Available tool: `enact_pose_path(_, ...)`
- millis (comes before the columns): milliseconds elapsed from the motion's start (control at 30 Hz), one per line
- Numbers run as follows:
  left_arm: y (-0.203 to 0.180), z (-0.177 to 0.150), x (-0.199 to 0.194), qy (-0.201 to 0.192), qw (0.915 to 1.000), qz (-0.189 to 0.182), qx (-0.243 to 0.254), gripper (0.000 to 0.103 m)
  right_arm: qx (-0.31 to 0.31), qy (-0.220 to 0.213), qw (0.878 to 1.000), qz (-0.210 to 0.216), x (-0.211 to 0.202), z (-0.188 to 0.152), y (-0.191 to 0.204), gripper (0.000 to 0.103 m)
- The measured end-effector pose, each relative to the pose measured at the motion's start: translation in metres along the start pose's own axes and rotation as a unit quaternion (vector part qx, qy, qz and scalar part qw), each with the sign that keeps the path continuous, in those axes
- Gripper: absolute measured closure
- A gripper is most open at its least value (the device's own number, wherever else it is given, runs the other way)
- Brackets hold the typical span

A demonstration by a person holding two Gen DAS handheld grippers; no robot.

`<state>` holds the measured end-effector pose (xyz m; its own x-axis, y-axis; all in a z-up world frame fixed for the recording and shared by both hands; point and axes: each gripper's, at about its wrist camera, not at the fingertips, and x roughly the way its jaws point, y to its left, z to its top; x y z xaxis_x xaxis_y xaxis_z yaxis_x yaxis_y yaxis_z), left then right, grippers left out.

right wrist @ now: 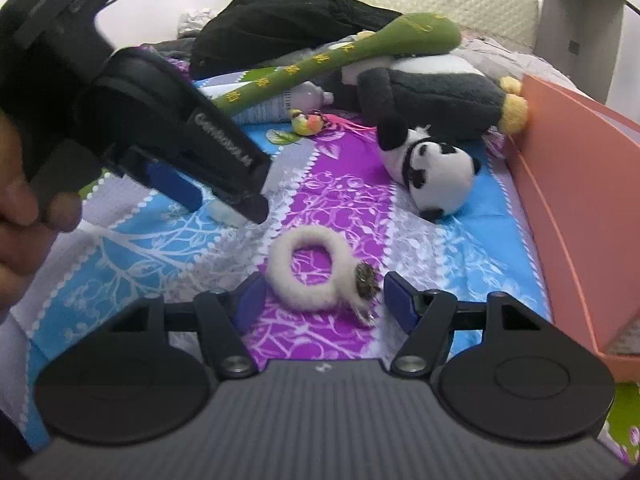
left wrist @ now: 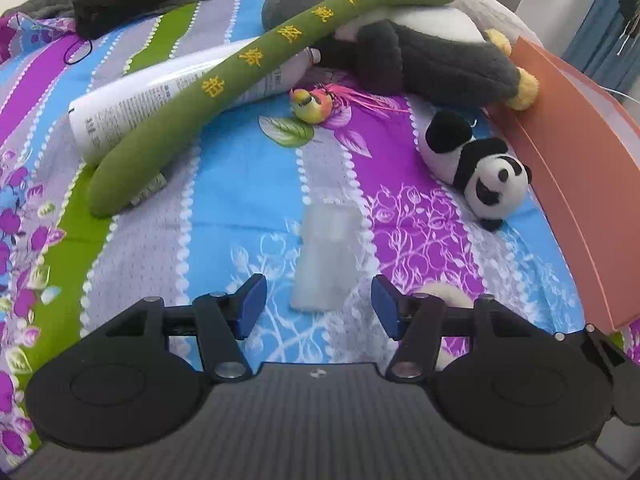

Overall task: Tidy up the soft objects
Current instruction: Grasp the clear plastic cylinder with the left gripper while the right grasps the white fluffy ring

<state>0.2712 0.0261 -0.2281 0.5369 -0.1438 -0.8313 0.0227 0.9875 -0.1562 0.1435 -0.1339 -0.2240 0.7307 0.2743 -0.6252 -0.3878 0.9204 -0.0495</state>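
My left tool [left wrist: 319,306] hangs over the striped, flower-printed bedsheet [left wrist: 248,200] with its blue pads parted to a middling width and nothing gripped; the translucent white soft block [left wrist: 326,260] lies just ahead of the gap and reaches between the pad tips, lined up, I judge, so the pads can close on its long sides. My right tool [right wrist: 325,300] is likewise half open and empty, its pads straddling the fluffy white ring-shaped hair tie with a glittery ornament [right wrist: 314,274], which lies flat on the sheet; that straddle suits a pinch across the ring. Farther ahead of both tools rest the small black-and-white panda plush [left wrist: 476,168], the long green plush stick with yellow lettering [left wrist: 224,80], propped across a white tube [left wrist: 120,116] and a large grey plush [left wrist: 432,60], and a small yellow-orange toy bird [left wrist: 311,105]. To the right stands an orange box [left wrist: 580,184], probably the collecting place, its near wall close enough for short carries.
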Motion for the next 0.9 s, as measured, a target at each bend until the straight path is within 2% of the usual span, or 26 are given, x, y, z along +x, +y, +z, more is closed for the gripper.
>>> enact_pose_path(100, -0.004, 0.005, 0.005, 0.002, 0.9999, 0.007, 0.012, 0.040, 0.000, -0.001, 1.000, 0.005, 0.003, 0.002, 0.001, 0.054)
enact_pose_path(133, -0.005, 0.007, 0.006, 0.004, 0.9998, 0.010, 0.015, 0.040, -0.002, 0.000, 1.000, 0.004, 0.003, 0.002, 0.003, 0.064)
enact_pose_path(167, -0.006, 0.008, 0.008, 0.002, 0.9998, 0.011, 0.018, 0.041, -0.006, 0.000, 1.000, 0.004, 0.002, 0.002, 0.004, 0.070)
enact_pose_path(233, -0.009, 0.010, 0.011, 0.002, 0.9995, 0.016, 0.026, 0.043, -0.011, 0.001, 1.000, 0.005, -0.002, 0.002, 0.007, 0.076)
enact_pose_path(267, -0.011, 0.011, 0.012, 0.001, 0.9993, 0.021, 0.029, 0.048, -0.012, 0.002, 1.000, 0.002, -0.003, 0.002, 0.007, 0.079)
enact_pose_path(333, -0.013, 0.012, 0.014, -0.001, 0.9989, 0.031, 0.036, 0.056, -0.007, 0.005, 1.000, -0.005, -0.005, 0.003, 0.006, 0.080)
enact_pose_path(400, -0.014, 0.012, 0.015, -0.003, 0.9986, 0.035, 0.040, 0.068, 0.004, 0.008, 1.000, -0.008, -0.007, 0.004, 0.002, 0.081)
enact_pose_path(500, -0.014, 0.011, 0.014, -0.005, 0.9985, 0.036, 0.042, 0.079, 0.016, 0.012, 1.000, -0.017, -0.010, 0.005, -0.003, 0.081)
enact_pose_path(667, -0.013, 0.007, 0.005, -0.005, 0.9990, 0.035, 0.027, 0.085, 0.033, 0.023, 0.999, -0.028, -0.017, 0.004, -0.012, 0.081)
enact_pose_path(900, -0.013, -0.003, -0.025, -0.010, 0.9998, 0.015, 0.006, 0.086, 0.077, 0.026, 0.996, -0.029, -0.038, 0.008, -0.030, 0.081)
